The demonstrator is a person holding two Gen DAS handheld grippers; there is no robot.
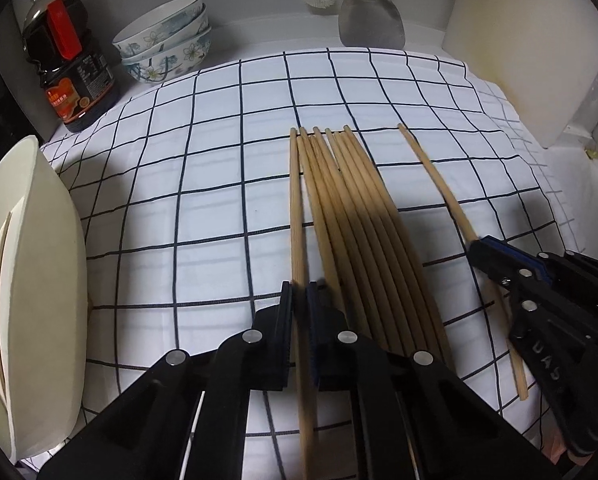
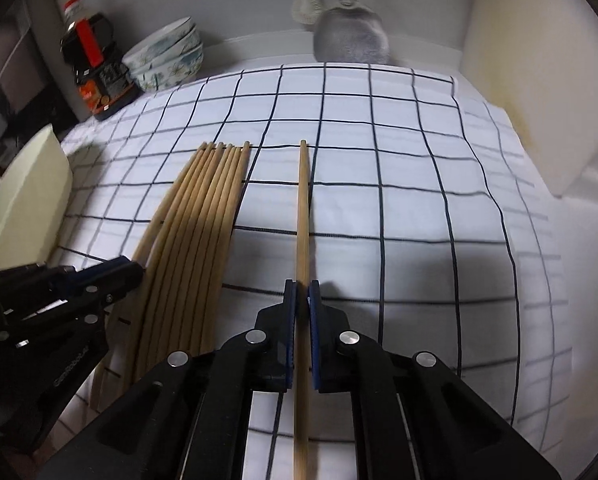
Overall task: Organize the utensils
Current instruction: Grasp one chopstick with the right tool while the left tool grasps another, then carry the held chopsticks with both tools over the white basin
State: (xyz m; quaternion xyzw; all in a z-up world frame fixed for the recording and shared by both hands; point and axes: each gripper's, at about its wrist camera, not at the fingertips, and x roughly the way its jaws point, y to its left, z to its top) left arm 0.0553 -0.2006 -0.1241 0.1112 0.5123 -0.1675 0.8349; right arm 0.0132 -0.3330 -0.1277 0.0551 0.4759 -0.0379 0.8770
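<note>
Both grippers (image 1: 299,292) (image 2: 302,288) clamp chopsticks (image 1: 297,220) (image 2: 302,208); cloth (image 2: 419,220) rt open.

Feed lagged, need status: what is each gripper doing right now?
Left gripper: shut on the leftmost chopstick of the row.
Right gripper: shut on the lone chopstick.

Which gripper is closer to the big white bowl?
Left. The left gripper grips a chopstick nearest the white bowl; the right gripper holds the lone chopstick farther away.
</note>
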